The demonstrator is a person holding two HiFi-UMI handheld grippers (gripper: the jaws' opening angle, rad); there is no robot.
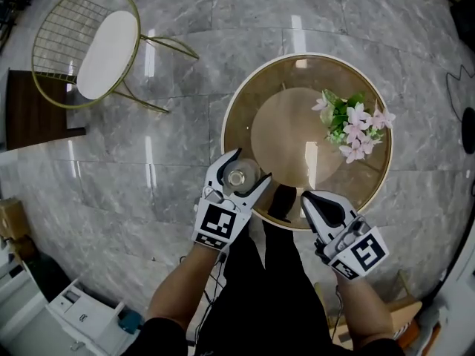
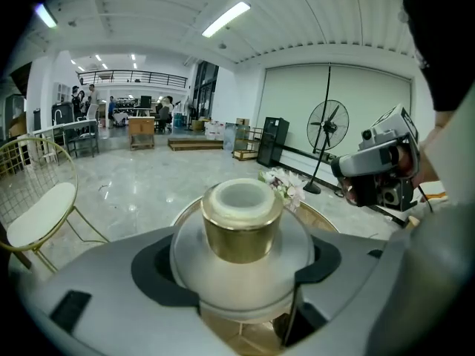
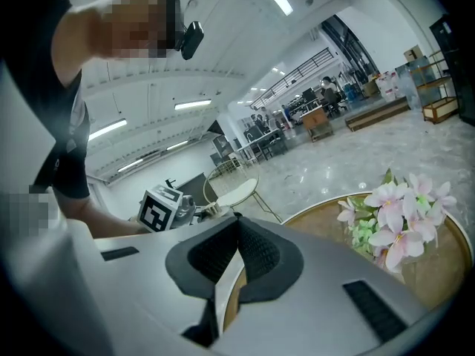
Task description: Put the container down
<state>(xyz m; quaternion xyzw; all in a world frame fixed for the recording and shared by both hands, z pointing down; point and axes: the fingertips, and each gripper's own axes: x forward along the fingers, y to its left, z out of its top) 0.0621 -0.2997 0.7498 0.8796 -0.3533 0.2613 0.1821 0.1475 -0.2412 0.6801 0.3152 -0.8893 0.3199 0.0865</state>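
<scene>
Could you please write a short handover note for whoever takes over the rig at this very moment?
Left hand-held gripper: shut on the container, a frosted body with a gold neck, gripped around the body.
Right hand-held gripper: jaws together, nothing between them, held at the table's near edge.
Where things are: the container is over the near-left edge of the round table. The flowers lie on the far right side of the table, well clear of the container.
Done: the container is in a grip and has been brought to the table.
Left: lower it onto the bare tabletop, open the left jaws and back away. It appears not yet set down.
</scene>
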